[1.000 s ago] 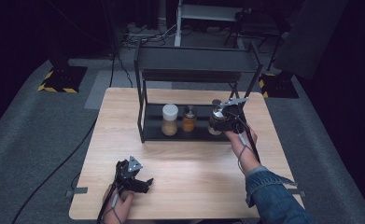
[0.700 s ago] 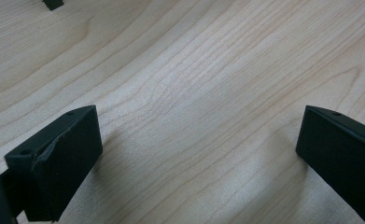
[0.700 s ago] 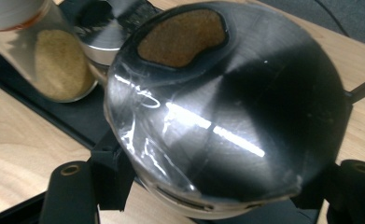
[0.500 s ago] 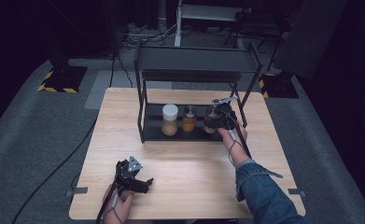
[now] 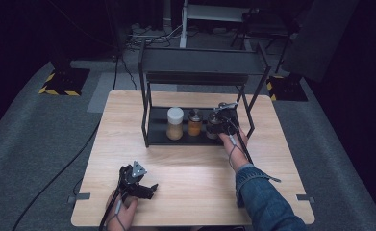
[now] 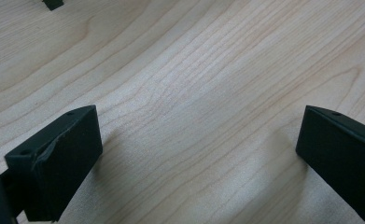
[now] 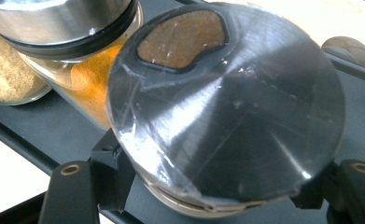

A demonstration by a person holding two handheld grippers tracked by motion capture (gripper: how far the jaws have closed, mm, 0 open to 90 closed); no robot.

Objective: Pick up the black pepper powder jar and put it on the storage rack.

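Fingers of my right gripper (image 5: 218,121) are clamped on the sides of a spice jar (image 7: 227,107): in the right gripper view the black pads (image 7: 106,175) press against the jar just under its dark metal lid, with a kidney-shaped window in the lid showing brown spice.

Change over the last second: my right hand has carried the jar down and inward, toward the rack (image 5: 200,72). One second ago the jar sat higher, near the rack's right front post. It now sits low over the rack's bottom shelf (image 5: 157,126), just right of the orange-spice jar (image 5: 194,122), which in turn stands right of the white-capped jar (image 5: 175,123). I cannot tell whether the held jar's base touches the shelf yet; it appears slightly tilted in the gripper view.

Meaning for the job: I judge this to be the placement stage, third jar going into the row. Remaining steps are to level the jar, seat it on the shelf clear of the orange-spice jar, then release.

Left gripper (image 5: 136,182) rests on the worktop (image 5: 185,168) well in front of the rack, unchanged in position. Its fingers (image 6: 54,158) stand wide apart with bare wood between them, holding nothing.
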